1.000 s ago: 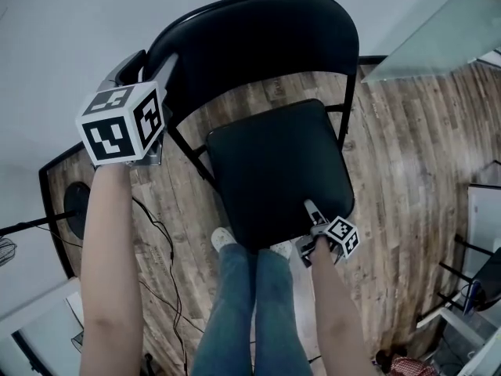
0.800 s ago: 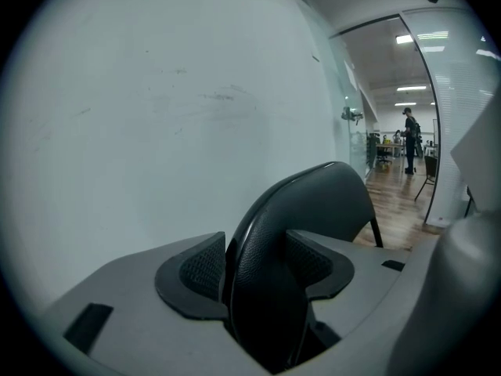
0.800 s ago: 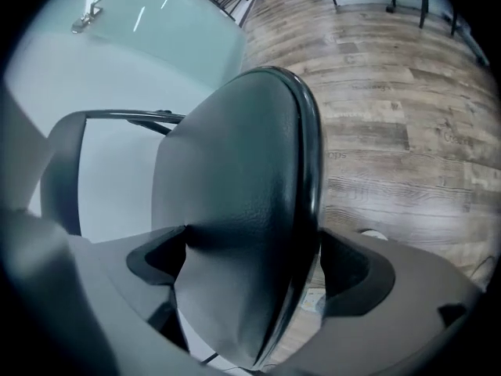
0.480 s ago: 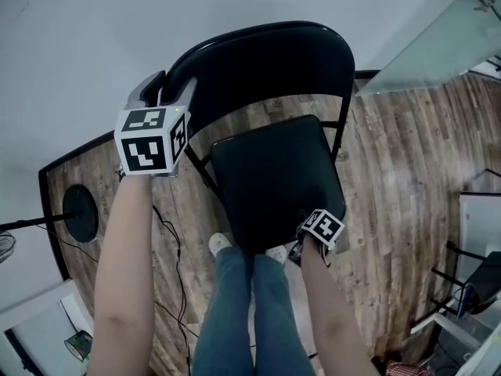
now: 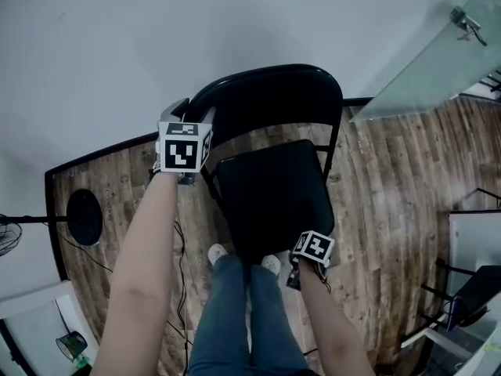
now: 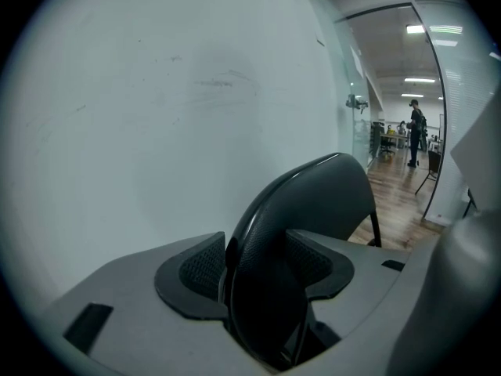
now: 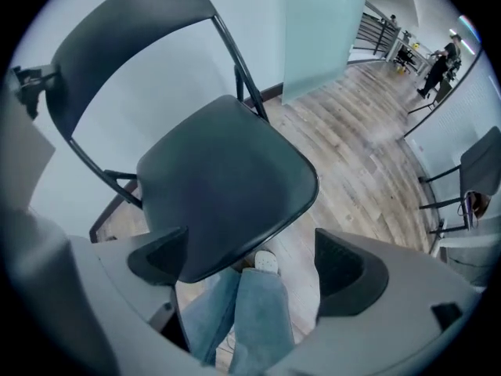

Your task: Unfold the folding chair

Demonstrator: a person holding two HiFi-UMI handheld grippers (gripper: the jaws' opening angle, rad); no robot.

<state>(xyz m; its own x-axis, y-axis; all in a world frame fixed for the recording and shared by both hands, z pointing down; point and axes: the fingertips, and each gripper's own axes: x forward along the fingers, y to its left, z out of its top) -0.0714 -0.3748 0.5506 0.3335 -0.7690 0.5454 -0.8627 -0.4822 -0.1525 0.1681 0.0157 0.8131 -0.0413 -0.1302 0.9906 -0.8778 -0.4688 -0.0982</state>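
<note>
A black folding chair [image 5: 270,198] stands opened on the wood-plank floor [image 5: 391,171] close to a white wall [image 5: 117,45], its seat [image 7: 223,182] down and level and its curved backrest [image 6: 313,202] nearest the wall. The left gripper [image 6: 262,269] is clamped on the backrest's left edge, both ribbed pads pressed against the padded rim at the top corner of the chair. The right gripper [image 7: 254,271] points down at the seat's front right corner, its jaws spread wide and gripping nothing; the seat's front edge lies just beside one pad, and whether they touch cannot be told. Between those open jaws show the person's jeans [image 5: 235,319] and a white shoe [image 7: 266,262], planted on the floor right at the front of the chair, directly under the seat's front edge.
</note>
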